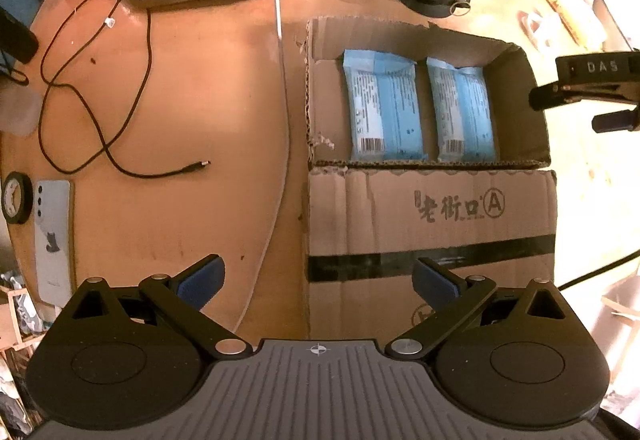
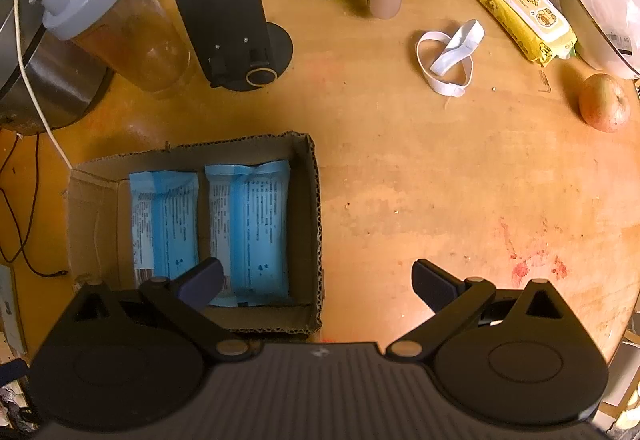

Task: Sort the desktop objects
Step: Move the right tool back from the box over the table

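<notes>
1. A worn round wooden table (image 2: 400, 168) fills both views under warm light, with red stains near its right edge.
2. An open cardboard box (image 1: 516, 80) holds two blue packets (image 1: 380, 108) lying flat, side by side.
3. Left gripper (image 1: 318, 282): fingers spread wide, empty, above the box's front flap.
4. Right gripper (image 2: 318, 282): fingers apart, empty, over the box's right wall.
5. Left of the box lie a black cable (image 1: 100, 136) and a phone (image 1: 54, 236); right lie a white strap (image 2: 448, 56), yellow wipes (image 2: 524, 16) and an apple (image 2: 604, 102).
</notes>
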The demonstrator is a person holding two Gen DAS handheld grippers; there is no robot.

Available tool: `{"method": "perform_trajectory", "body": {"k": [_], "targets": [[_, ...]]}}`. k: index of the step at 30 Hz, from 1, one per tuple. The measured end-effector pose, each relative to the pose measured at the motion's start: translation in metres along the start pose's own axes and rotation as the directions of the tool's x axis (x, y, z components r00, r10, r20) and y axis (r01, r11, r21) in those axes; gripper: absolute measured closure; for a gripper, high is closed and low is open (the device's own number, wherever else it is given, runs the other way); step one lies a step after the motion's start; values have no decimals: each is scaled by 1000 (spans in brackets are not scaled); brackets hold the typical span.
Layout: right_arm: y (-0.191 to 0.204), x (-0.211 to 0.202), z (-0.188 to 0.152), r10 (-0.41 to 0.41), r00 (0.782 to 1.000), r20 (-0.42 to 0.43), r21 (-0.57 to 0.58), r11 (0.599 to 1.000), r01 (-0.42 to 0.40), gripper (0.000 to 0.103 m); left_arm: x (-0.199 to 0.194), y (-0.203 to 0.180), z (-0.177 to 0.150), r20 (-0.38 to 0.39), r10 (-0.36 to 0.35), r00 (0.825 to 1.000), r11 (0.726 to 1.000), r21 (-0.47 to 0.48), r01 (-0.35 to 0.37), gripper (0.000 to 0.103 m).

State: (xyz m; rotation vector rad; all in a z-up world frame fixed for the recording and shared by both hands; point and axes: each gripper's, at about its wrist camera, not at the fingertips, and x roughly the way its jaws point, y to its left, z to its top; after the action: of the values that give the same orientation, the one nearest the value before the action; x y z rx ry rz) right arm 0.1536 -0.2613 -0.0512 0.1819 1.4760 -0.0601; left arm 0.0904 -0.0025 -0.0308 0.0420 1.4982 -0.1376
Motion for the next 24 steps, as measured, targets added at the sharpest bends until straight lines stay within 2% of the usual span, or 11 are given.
{"method": "perform_trajectory", "body": {"k": [24], "targets": [[4, -8, -31, -6, 1000, -6, -15, 1000, 6, 0, 2, -2, 2, -5, 0, 1000, 1000, 8, 0, 0]]}}
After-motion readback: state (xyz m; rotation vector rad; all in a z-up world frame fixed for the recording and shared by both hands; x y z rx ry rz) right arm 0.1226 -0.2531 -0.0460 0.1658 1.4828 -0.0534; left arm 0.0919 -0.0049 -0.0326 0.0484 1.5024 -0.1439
